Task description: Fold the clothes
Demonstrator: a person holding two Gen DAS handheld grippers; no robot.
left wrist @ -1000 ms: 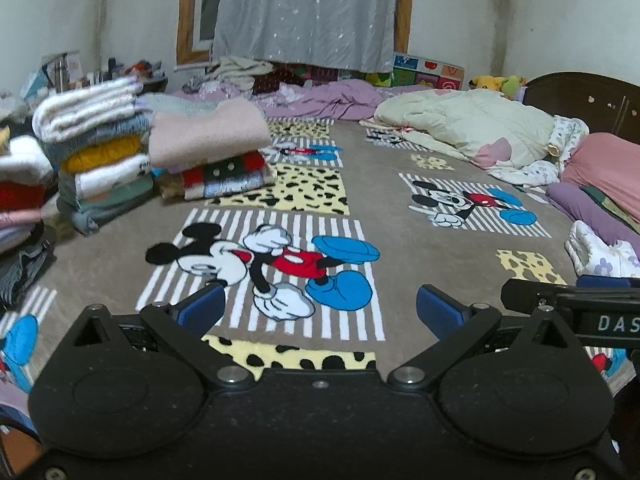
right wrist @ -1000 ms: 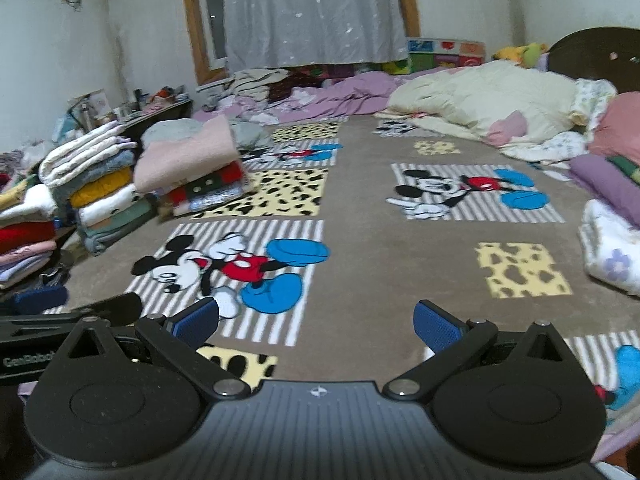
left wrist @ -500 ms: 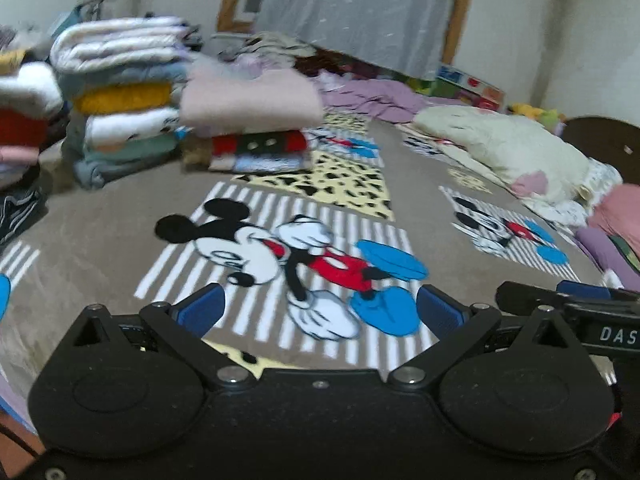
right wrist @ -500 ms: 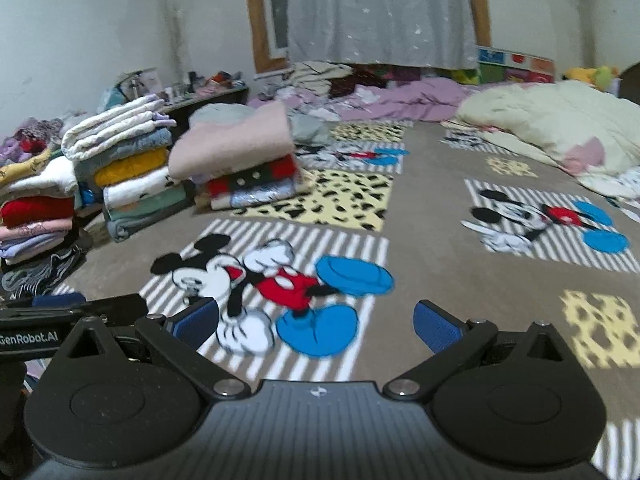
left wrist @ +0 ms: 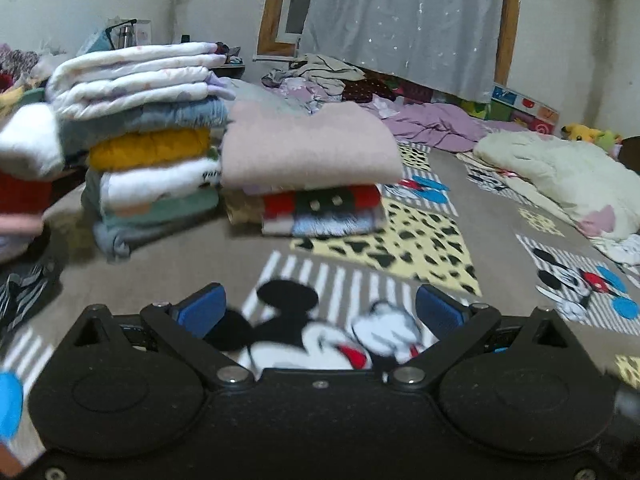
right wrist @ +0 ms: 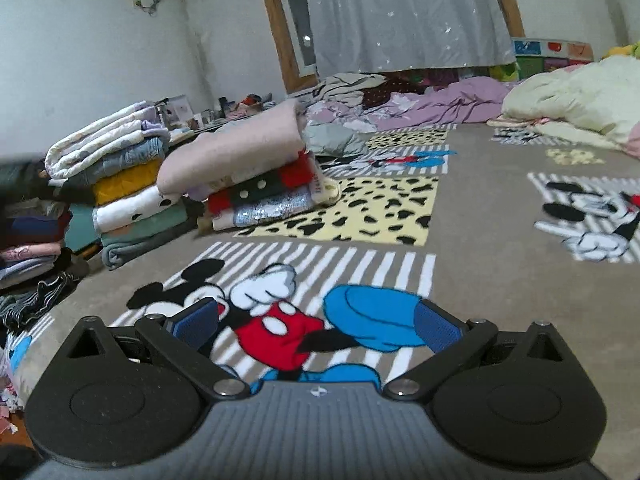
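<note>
Hovering empty between garments: left gripper (left wrist: 318, 310) and right gripper (right wrist: 316, 326), fingers spread wide over the blanket (right wrist: 492, 220); folded stacks (left wrist: 160, 152) ahead-left (apparently finished), unfolded clothes (right wrist: 352, 88) far back, to be fetched next.

We see the left gripper (left wrist: 318, 312), jaws apart and empty, above the blanket (left wrist: 500, 248), facing the pink folded garment (left wrist: 308, 148).

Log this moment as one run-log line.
left tool: open, empty | right tool: open, empty | folded stacks: untouched | blanket: bare ahead
</note>
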